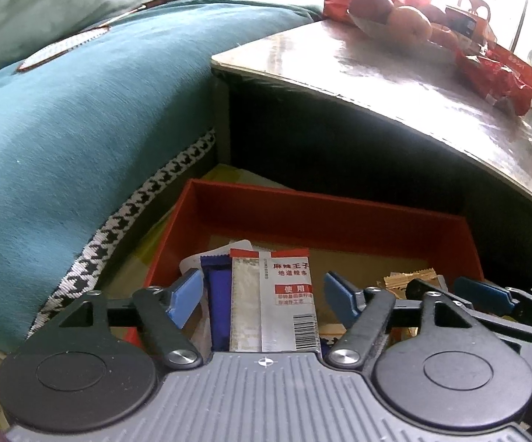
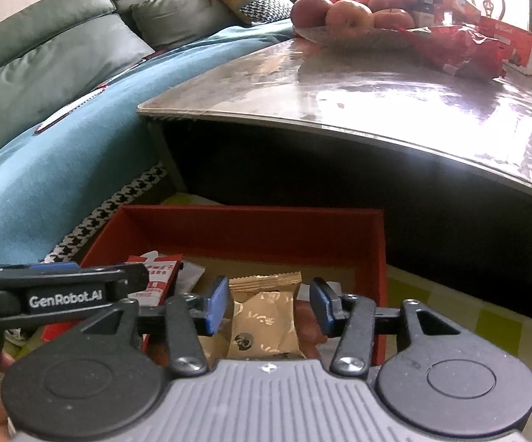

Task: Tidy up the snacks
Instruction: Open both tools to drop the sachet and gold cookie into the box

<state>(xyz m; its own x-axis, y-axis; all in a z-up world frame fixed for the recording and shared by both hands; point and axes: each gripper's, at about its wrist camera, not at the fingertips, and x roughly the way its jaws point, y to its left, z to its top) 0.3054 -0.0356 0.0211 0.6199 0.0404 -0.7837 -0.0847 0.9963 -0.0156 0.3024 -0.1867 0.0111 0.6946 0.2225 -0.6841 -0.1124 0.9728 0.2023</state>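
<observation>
At the far left a teal sofa cover (image 1: 81, 121) with a houndstooth trim (image 1: 118, 228) slopes down toward the floor, with grey-green cushions (image 2: 45, 59) behind it. Just right of the trim sits an open red box (image 1: 303, 217), low on the floor in front of a dark coffee table (image 1: 395, 84) whose glossy top reflects strong light. The left gripper (image 1: 264, 294) hangs over the left half of the box with its blue pads parted wide; between them, but not pressed by either pad, lie a dark blue wrapper (image 1: 218, 302) and, just beside it, a silver and red sachet (image 1: 277, 294) with printed characters and a barcode, both lying inside the box. Further right in the same box is a tan snack packet (image 2: 262, 316) with a crimped top edge; the right gripper (image 2: 269, 304) sits over it with its jaws a modest way apart, the packet between the pads, and whether the pads touch its sides cannot be made out, though a gap shows on the right. In the right wrist view the left gripper's black finger crosses the lower left. Up on the tabletop, at the right, a shallow dish holds apples (image 2: 347, 16), with red snack bags (image 2: 461, 49) beside it and a red carton (image 2: 516, 42) at the far edge.
</observation>
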